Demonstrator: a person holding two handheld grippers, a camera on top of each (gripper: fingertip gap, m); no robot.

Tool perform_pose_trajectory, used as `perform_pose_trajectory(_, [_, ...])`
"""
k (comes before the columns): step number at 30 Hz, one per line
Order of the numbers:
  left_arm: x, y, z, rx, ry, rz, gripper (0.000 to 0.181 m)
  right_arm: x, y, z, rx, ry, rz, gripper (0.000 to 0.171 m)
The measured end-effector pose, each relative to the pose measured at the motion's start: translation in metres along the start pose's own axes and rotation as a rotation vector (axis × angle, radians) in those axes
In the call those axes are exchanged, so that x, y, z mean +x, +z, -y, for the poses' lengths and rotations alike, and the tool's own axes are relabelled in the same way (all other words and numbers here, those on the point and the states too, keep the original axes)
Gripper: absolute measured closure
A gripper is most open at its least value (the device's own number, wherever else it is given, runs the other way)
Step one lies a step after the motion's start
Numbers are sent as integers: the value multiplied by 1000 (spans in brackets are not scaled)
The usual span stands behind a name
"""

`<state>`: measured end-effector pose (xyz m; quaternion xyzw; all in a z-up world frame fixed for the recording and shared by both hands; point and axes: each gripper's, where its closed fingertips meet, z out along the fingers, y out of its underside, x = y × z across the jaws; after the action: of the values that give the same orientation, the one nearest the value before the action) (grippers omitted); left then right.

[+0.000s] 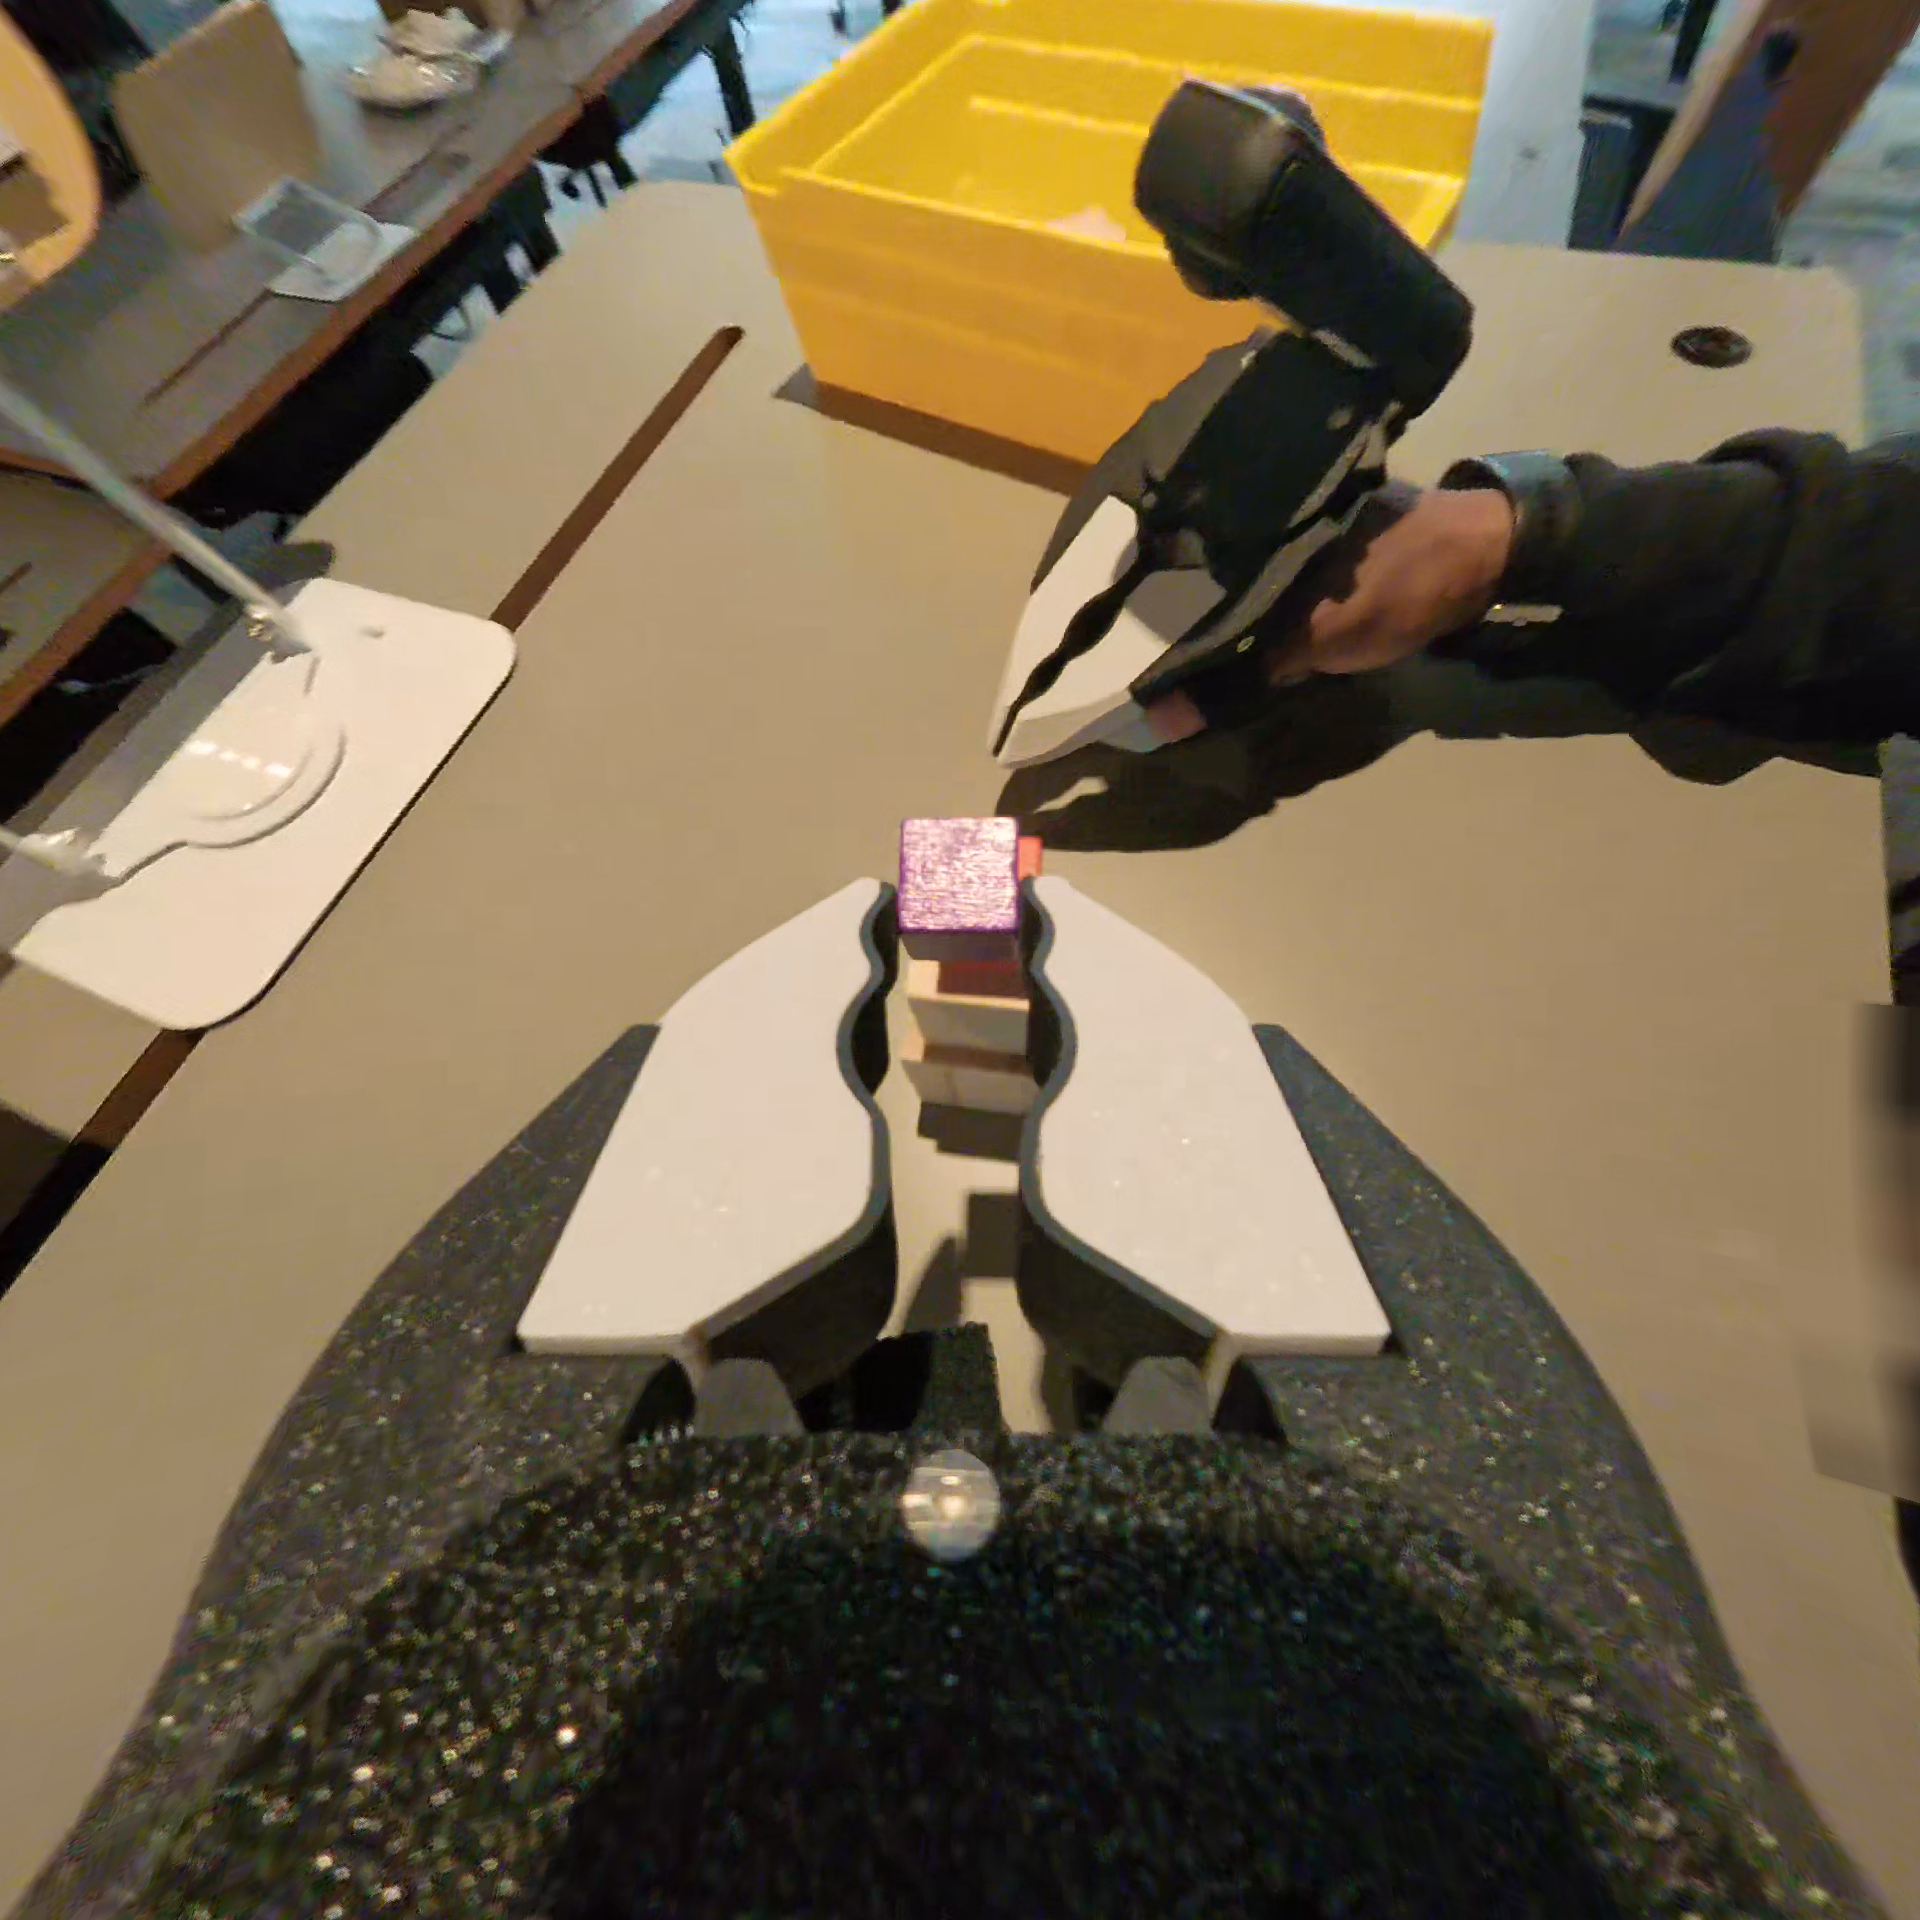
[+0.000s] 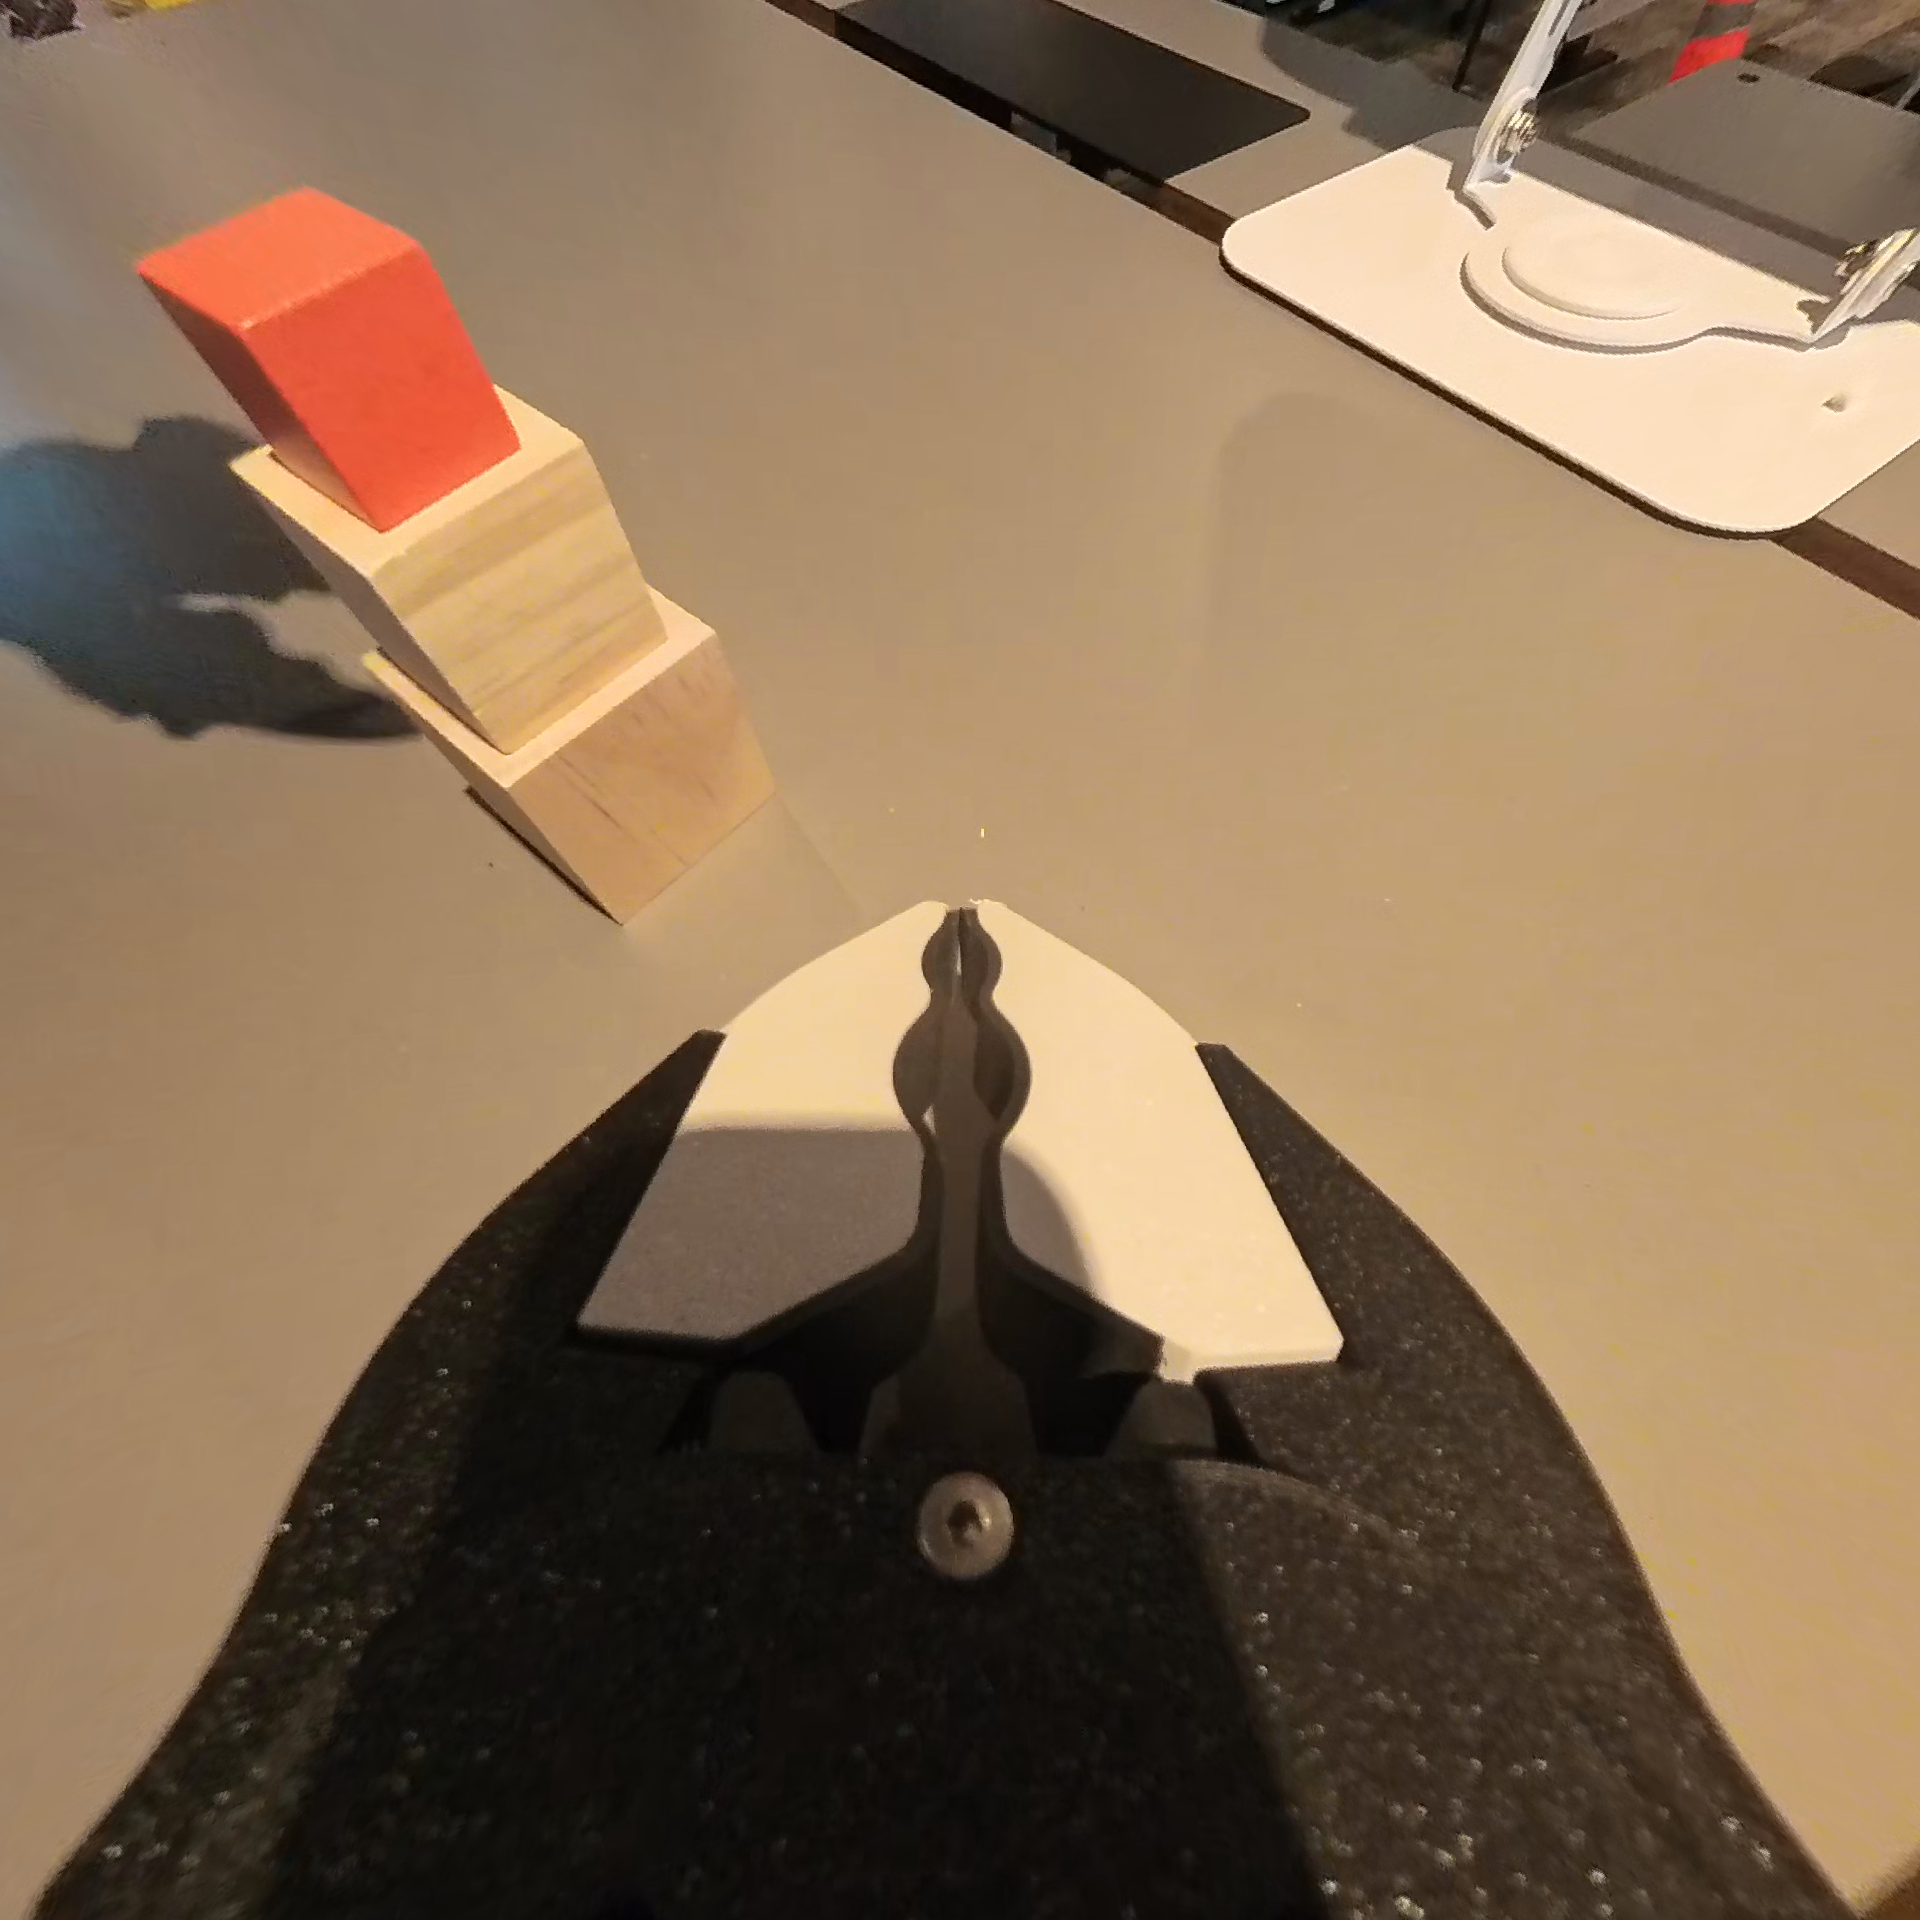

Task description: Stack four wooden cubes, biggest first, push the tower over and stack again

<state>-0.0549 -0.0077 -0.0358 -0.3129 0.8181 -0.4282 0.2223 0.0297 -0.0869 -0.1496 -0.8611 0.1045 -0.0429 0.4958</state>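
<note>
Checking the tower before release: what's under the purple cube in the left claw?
Under the purple cube stand the red cube and two plain wooden cubes. The left claw hides whether purple touches red.

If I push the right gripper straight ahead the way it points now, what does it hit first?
Probably nothing: the shut right gripper points at bare table. The stack sits off to its left, the white stand base to its right.

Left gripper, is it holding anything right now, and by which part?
The left gripper holds the small purple cube by its two opposite side faces, above the stack. The right gripper is shut on nothing.
</note>
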Motion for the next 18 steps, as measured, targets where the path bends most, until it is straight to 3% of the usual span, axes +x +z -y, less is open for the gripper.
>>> perform_pose_trajectory(6, [2, 26, -2, -90, -29, -46, 160, -1, -1, 1, 6, 4, 15, 171])
perform_pose_trajectory(18, [4, 36, -13, -163, -24, -54, 160, -3, 0, 1, 5, 16, 43, 171])
